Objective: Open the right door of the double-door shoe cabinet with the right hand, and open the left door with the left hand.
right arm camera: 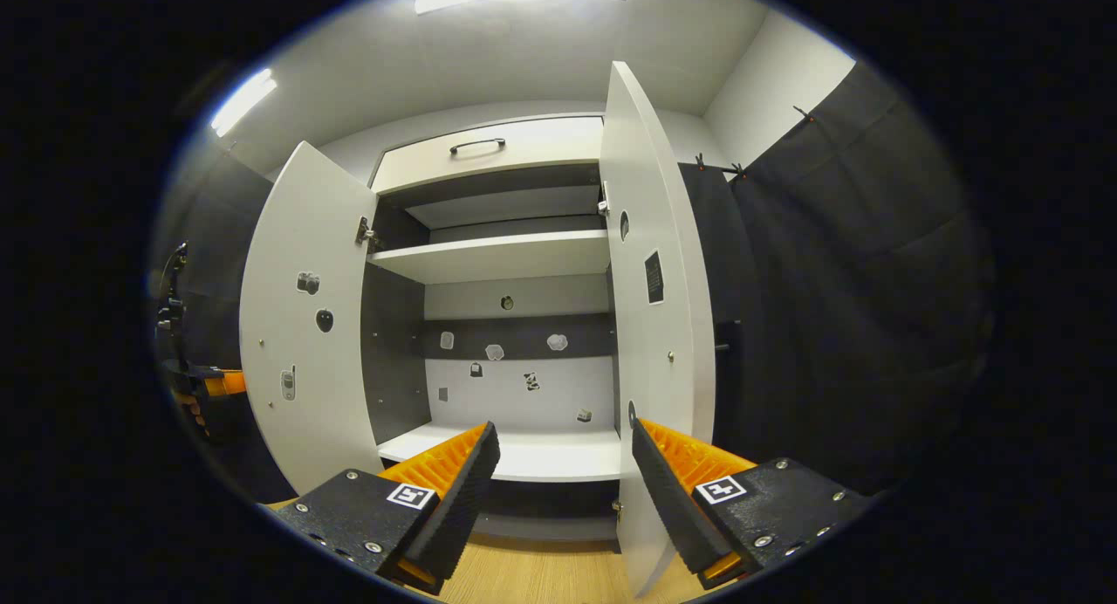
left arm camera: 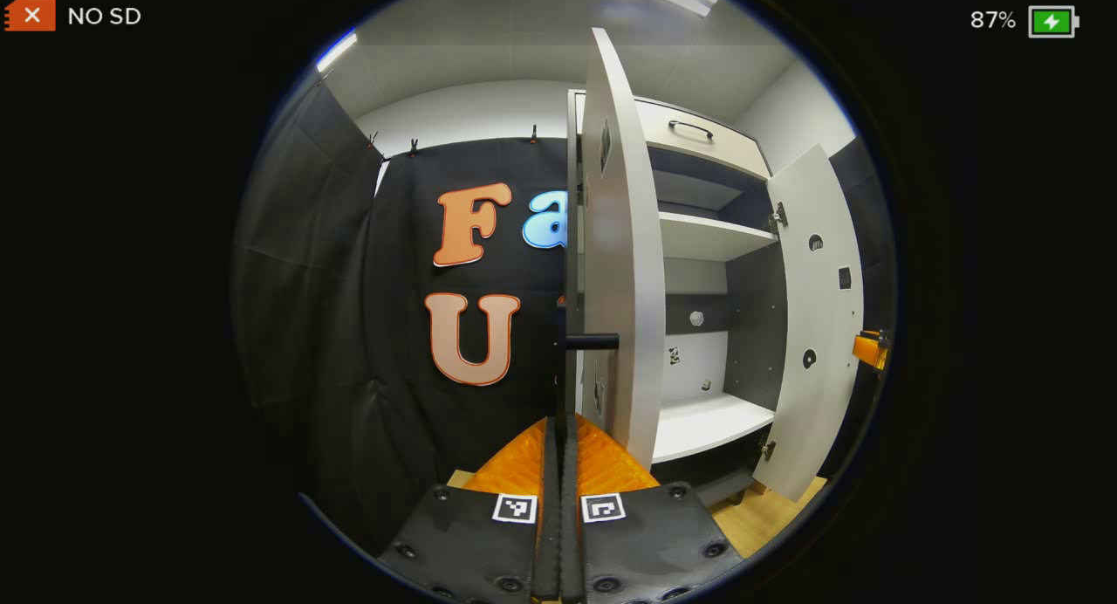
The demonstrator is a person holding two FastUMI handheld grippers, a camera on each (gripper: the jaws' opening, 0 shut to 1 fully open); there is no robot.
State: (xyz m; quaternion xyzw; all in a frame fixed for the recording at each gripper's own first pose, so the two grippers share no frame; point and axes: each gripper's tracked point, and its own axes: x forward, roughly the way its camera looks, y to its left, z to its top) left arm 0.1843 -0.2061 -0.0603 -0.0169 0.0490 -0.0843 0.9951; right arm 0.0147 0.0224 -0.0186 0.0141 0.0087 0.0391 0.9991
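2 doors swung wide on the shoe cabinet (right arm camera: 502, 264)! In the left gripper view, the left gripper (left arm camera: 563, 429) is pinched together on the left door's (left arm camera: 621, 264) dark bar handle (left arm camera: 592, 341), seen edge-on. In the right gripper view, the right gripper (right arm camera: 558, 464) gapes apart, the right door (right arm camera: 650, 325) just beside it.
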